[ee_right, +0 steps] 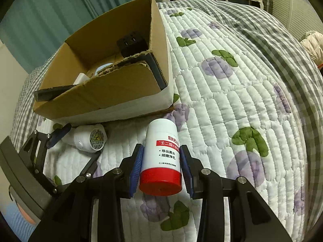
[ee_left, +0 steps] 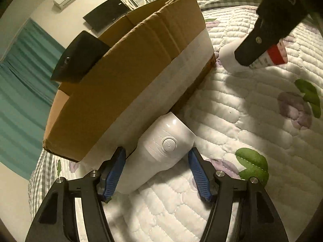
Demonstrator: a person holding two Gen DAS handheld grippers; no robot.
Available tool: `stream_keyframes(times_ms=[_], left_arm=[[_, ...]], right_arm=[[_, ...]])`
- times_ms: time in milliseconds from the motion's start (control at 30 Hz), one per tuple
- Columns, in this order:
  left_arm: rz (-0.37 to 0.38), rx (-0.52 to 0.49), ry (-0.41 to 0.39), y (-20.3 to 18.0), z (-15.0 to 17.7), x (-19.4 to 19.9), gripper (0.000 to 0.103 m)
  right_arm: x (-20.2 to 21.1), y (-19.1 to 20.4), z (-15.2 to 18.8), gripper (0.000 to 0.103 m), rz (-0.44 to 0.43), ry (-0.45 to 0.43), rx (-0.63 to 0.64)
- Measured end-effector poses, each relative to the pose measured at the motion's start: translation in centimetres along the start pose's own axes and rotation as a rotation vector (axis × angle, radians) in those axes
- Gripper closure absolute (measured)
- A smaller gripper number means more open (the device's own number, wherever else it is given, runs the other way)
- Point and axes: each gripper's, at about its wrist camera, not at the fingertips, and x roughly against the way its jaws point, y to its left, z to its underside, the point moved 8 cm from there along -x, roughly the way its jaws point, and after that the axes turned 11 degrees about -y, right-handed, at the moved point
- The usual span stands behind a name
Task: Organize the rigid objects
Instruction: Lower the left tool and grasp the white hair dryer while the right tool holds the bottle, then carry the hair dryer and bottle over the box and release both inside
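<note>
Only the right wrist view shows the box's (ee_right: pixel 113 92) contents.

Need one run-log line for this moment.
left gripper: open around white device | right gripper: shut on red-capped bottle | cardboard box: partly filled

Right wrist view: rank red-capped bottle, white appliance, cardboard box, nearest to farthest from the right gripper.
1. Red-capped bottle: between the fingers of the right gripper, on the quilt.
2. White appliance: lying to the left, at the left gripper.
3. Cardboard box: behind both, upper left.
</note>
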Motion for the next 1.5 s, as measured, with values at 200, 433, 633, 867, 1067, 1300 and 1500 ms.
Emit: stream_keyframes(times_ms=[200, 433, 633, 867, 1067, 1300, 1500], left_arm=[[0.003, -0.074, -0.026, -1.0, -0.9, 1.3, 0.054], [0.026, 0.000, -0.038, 0.4, -1.5, 3.1, 0.055], [0.048, 0.097, -0.096, 1.4, -3.6, 6.6, 0.055], [0.058, 0.401, -0.132, 4.5, -6.4, 9.9, 0.055], [0.036, 0.553, -0.142, 8.3, -7.4, 10.8, 0.056], [0.000, 0.603, -0.214, 12.2, -10.9, 12.1, 0.056], [-0.041, 0.652, -0.207, 15.3, -12.4, 10.0, 0.056]], right_arm=[[0.1, 0.3, 0.2, 0.067, -0.005, 0.002, 0.004], [1.3, -0.4, -0.3, 0.067, -0.007, -0.017, -0.018], [2.2, -0.9, -0.9, 0.067, -0.013, -0.033, -0.035], [4.1, -0.8, -2.0, 0.067, -0.014, -0.075, -0.015], [7.7, 1.4, -4.8, 0.067, -0.031, -0.168, 0.076], [10.6, 4.7, -8.5, 0.067, -0.075, -0.245, 0.142], [11.0, 6.7, -12.0, 0.067, -0.095, -0.286, 0.211]])
